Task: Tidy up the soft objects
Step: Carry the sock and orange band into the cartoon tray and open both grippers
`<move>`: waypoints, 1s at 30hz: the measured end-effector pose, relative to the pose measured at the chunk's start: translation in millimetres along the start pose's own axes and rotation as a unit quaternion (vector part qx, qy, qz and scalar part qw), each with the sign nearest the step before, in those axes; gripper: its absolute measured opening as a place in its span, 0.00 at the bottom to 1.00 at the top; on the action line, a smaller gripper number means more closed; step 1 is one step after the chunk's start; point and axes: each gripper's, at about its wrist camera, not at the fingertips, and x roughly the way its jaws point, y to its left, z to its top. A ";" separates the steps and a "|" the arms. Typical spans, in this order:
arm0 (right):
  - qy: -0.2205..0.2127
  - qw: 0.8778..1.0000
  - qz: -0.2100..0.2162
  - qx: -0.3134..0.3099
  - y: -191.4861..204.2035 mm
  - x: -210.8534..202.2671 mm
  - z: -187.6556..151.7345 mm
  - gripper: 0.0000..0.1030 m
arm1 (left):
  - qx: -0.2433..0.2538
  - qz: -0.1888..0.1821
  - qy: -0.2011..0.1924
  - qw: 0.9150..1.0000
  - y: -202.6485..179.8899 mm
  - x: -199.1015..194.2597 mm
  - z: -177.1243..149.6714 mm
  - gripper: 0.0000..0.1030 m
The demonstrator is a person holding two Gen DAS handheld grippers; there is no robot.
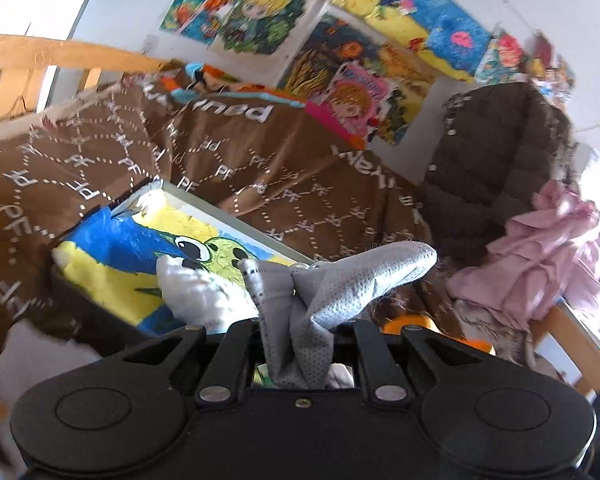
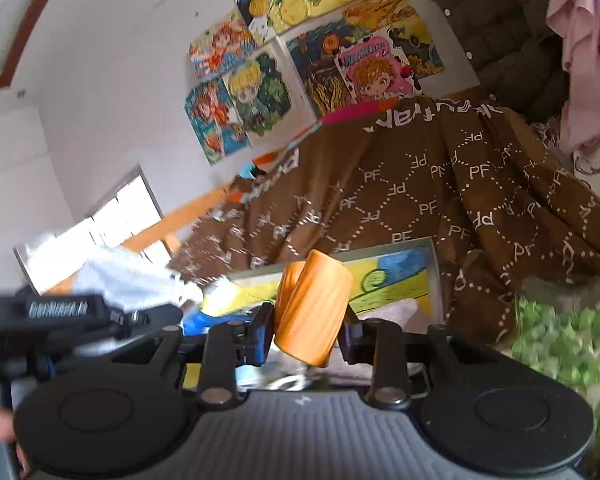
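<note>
Brown patterned bedspread [image 1: 240,168] lay behind both lifted items: left tool [image 1: 296,332] pinched grey perforated cloth [image 1: 340,280], right tool [image 2: 306,336] clamped orange ribbed roll [image 2: 314,304], presumably for sorting.

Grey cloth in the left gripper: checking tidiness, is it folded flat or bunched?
Bunched: the grey cloth twists out of the left gripper in crumpled folds.

You have a brown PF-patterned blanket [image 1: 260,168] before you. Above it hang colourful cartoon posters [image 1: 260,16]. A painted blue-and-yellow canvas [image 1: 140,248] lies on it.
</note>
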 end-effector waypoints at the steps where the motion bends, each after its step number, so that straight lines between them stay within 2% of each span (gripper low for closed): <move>1: 0.000 1.000 -0.001 0.000 -0.8 5.2 -0.6 0.34 | -0.005 0.004 0.005 1.000 2.5 11.4 5.1 0.12; 7: 0.012 1.000 0.016 0.022 -13.2 46.2 2.6 0.35 | 0.033 0.028 0.028 0.999 7.8 70.7 17.0 0.12; 12: 0.038 0.999 0.012 0.036 -19.7 70.0 -4.7 0.36 | 0.022 0.046 0.044 0.998 19.2 100.7 19.7 0.12; 15: 0.042 0.999 0.005 0.033 -19.1 76.5 -6.5 0.36 | 0.031 0.060 0.044 0.997 22.3 110.0 22.4 0.12; 19: 0.050 0.998 -0.006 0.027 -16.2 79.0 -6.4 0.42 | 0.038 0.076 0.049 0.995 24.6 117.5 22.8 0.12; 23: 0.056 0.998 -0.013 0.024 -15.6 79.8 -5.7 0.49 | 0.033 0.097 0.074 0.992 28.3 127.1 19.5 0.12; 25: 0.057 0.998 -0.014 0.024 -15.3 79.1 -4.8 0.53 | 0.029 0.098 0.081 0.991 29.6 129.1 18.3 0.12; 30: 0.057 0.998 -0.015 0.032 -18.1 76.8 -0.9 0.56 | 0.019 0.101 0.084 0.991 30.7 127.8 16.2 0.14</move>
